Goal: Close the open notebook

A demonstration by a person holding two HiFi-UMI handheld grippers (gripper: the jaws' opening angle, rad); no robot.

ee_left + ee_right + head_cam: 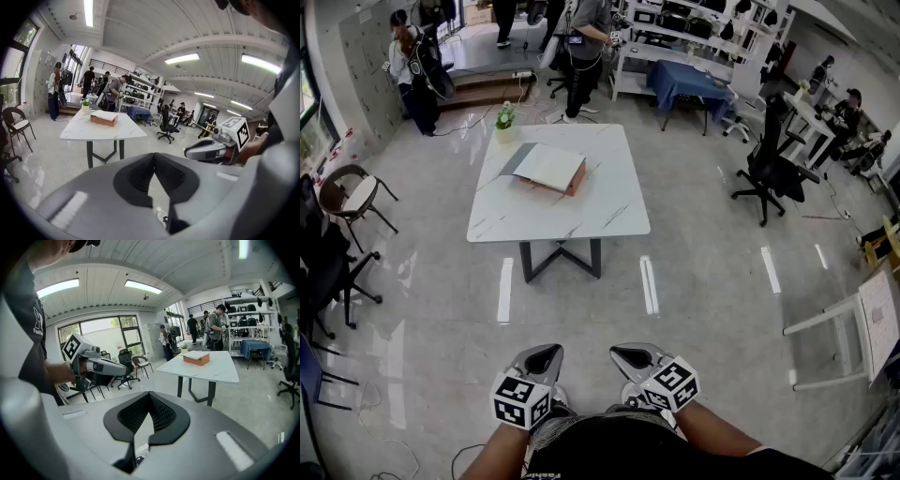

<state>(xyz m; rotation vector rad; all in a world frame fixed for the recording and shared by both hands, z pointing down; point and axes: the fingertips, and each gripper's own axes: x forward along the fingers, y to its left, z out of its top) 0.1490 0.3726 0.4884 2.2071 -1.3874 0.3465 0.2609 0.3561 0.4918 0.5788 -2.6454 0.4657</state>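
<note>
White, marble-veined worktop carries the notebook, which lies on its far-left part with a pale page facing up, while a small potted plant stands at the worktop's far-left corner. Well apart from the worktop, over the floor on its near side, the left gripper and right gripper are held side by side. The left fingers and the right fingers are pressed together on nothing.

A white marble-topped table stands on glossy grey floor, a black office chair nearby.
</note>
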